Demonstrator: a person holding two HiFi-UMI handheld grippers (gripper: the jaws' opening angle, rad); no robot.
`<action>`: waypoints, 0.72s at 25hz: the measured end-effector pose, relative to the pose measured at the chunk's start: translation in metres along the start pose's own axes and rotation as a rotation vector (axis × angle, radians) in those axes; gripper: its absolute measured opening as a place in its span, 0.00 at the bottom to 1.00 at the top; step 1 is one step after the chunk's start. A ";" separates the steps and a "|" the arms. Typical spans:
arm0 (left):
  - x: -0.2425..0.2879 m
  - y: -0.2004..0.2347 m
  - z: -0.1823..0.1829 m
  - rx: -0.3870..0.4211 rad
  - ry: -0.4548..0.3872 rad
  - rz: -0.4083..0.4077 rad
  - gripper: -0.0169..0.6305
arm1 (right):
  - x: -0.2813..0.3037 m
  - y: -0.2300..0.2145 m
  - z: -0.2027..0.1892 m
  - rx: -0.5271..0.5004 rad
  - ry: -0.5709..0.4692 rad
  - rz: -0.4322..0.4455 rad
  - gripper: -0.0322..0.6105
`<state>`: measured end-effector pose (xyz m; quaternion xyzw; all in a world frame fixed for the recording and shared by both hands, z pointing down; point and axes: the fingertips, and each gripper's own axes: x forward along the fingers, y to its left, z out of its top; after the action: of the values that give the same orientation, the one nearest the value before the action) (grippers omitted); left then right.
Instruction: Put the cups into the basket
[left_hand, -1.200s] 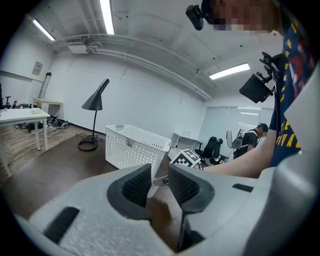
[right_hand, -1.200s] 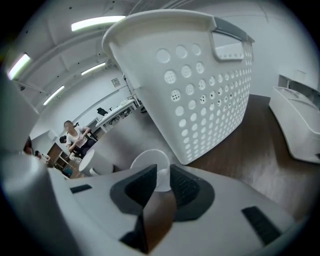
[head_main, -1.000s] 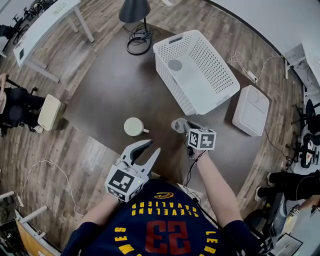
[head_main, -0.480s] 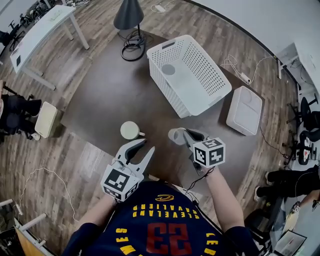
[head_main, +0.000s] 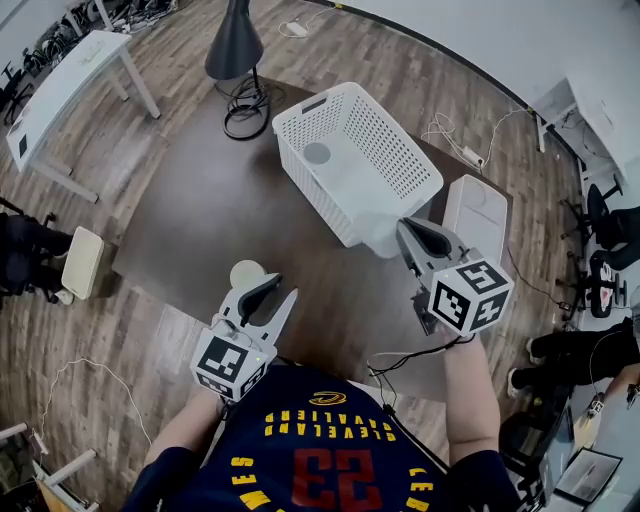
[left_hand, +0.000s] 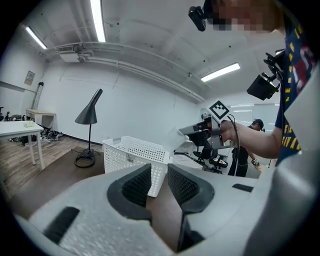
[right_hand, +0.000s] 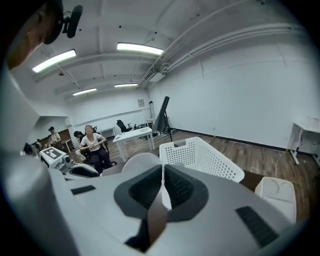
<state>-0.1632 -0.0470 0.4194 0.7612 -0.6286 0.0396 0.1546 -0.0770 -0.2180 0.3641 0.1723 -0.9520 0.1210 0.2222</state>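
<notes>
While its jaws stand almost together, pinching the thin wall of a pale round cup (right_hand: 141, 162), the right gripper (head_main: 412, 238) hangs raised at the right of the scene, just beside the near right corner of the white perforated plastic basket (head_main: 395, 140). To the left and nearer, the left gripper (head_main: 283, 290) points along the floor with its jaws partway apart and nothing between them. Just beyond its tips a cream round cup with a small handle (head_main: 245, 275) stands on the dark brown mat (head_main: 210, 200), well apart from the basket. A pale round thing (head_main: 317, 153), probably another cup, lies in the basket's far left corner. A flat white lid (head_main: 478, 212) rests right of the basket. The step in hand looks like the carry: one cup is gripped and off the mat, not yet over the basket. The next move calls for taking it leftward and farther over the rim, lowering it inside, and only then parting the jaws.
</notes>
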 end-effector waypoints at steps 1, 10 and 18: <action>0.001 0.003 0.003 0.004 -0.004 -0.001 0.16 | 0.002 -0.007 0.009 -0.012 -0.008 -0.015 0.09; 0.011 0.048 0.013 -0.023 0.001 0.015 0.16 | 0.067 -0.055 0.044 -0.093 0.084 -0.061 0.09; 0.029 0.075 0.000 -0.075 0.035 -0.002 0.16 | 0.156 -0.068 0.005 -0.218 0.336 0.008 0.09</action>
<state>-0.2303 -0.0872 0.4407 0.7548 -0.6260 0.0291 0.1939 -0.1841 -0.3243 0.4426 0.1208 -0.9097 0.0451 0.3948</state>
